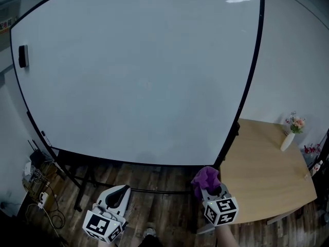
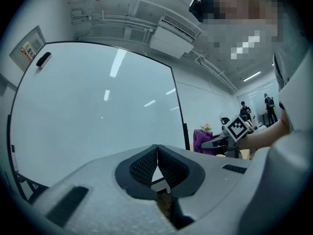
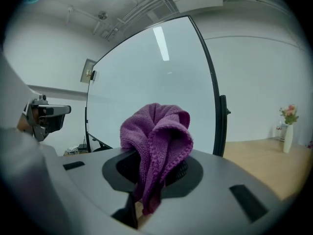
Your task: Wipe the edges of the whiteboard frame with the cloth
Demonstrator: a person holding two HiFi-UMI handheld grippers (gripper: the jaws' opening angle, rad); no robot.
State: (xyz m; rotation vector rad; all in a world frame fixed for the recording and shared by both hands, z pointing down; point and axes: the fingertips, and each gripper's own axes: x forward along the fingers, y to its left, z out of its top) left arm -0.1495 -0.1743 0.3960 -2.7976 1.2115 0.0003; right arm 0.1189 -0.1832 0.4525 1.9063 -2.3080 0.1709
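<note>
Right tongs (image 3: 156,166) clamped on purple cloth (image 3: 159,131), tips buried under it. Left tongs (image 2: 157,153) pressed together, empty. Top of whiteboard frame (image 1: 253,76) cut off.

A whiteboard (image 1: 139,71) stands left of a desk (image 1: 262,181) bearing a vase (image 1: 288,140). Before its lower right corner, the right hand-held gripper (image 1: 209,186) holds a cloth (image 1: 205,176).
</note>
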